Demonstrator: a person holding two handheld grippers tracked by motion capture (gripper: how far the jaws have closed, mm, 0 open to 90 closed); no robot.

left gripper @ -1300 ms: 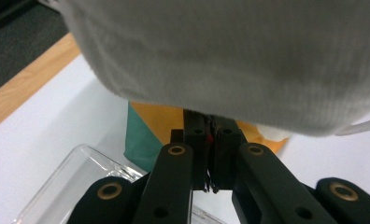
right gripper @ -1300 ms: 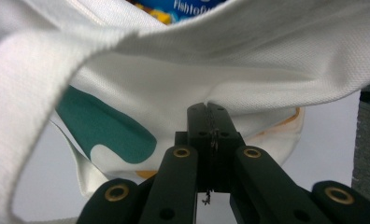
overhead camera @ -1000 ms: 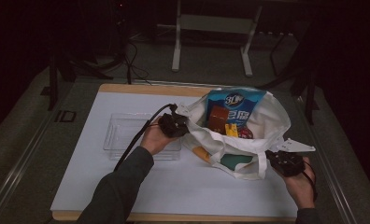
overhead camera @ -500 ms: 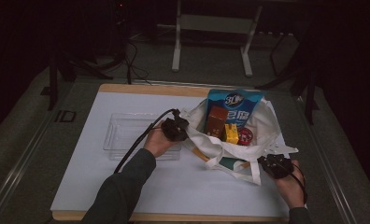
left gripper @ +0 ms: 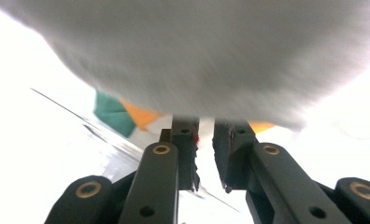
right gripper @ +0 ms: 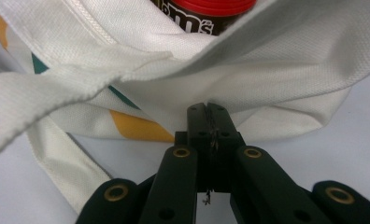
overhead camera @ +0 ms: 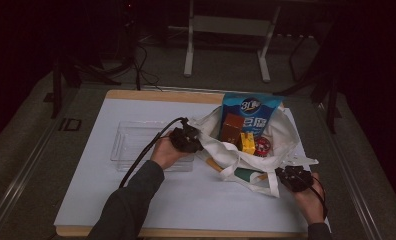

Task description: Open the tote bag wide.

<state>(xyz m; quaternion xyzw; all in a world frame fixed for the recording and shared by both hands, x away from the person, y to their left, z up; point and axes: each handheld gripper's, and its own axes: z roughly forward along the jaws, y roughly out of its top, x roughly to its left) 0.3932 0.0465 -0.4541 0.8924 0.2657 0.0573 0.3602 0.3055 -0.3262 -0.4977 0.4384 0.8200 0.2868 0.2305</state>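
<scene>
A white tote bag (overhead camera: 266, 150) lies open on the table beside a clear tray (overhead camera: 136, 145). The right gripper (right gripper: 210, 114) pinches its near edge; hold firm. The left gripper (left gripper: 205, 140), jaws just parting with nothing between them, should regrip the tray-side rim.

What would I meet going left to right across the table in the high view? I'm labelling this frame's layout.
Clear plastic tray → left gripper → brown box → yellow pack → red-lidded candy tub → right gripper.
</scene>
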